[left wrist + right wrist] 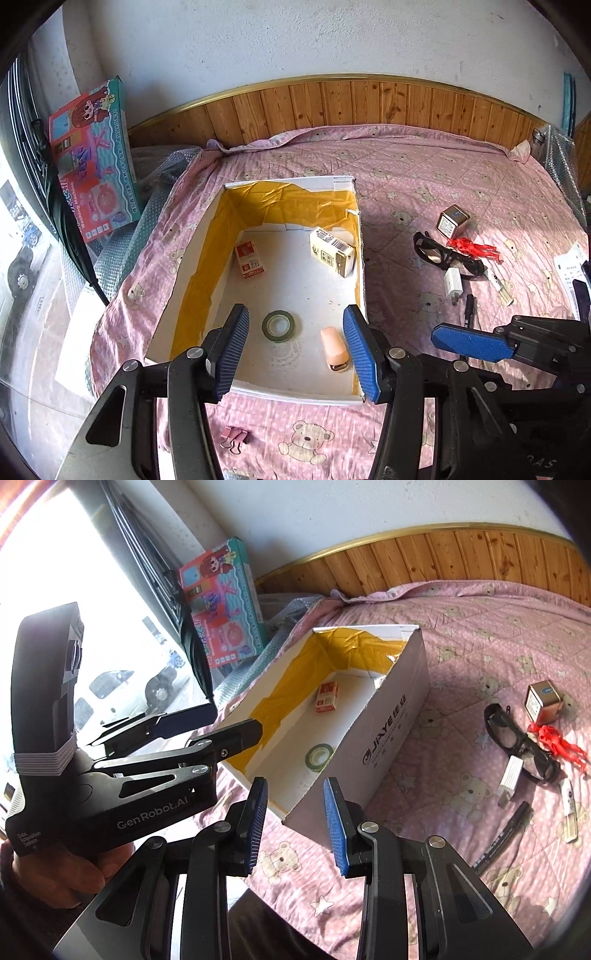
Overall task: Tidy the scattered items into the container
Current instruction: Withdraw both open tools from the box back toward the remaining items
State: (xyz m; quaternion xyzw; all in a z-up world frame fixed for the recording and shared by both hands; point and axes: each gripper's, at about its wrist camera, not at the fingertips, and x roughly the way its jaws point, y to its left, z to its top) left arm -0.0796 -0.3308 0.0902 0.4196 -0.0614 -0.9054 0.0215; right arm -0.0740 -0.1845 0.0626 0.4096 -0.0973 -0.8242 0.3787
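A rough white plaster wall (258, 40) rises behind a brown wood-panelled headboard (332, 103); sunlight falls on the pink bear-print quilt (424, 177) from a bright window (48, 602).

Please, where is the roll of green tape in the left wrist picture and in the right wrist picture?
Left wrist view: the roll of green tape lies flat on the box floor, low in the picture, between the two blue pads of the left tool.
Right wrist view: the tape is at centre, partly hidden behind the box's printed side wall.
Shared landmark: the small red and white carton further back in the white box.
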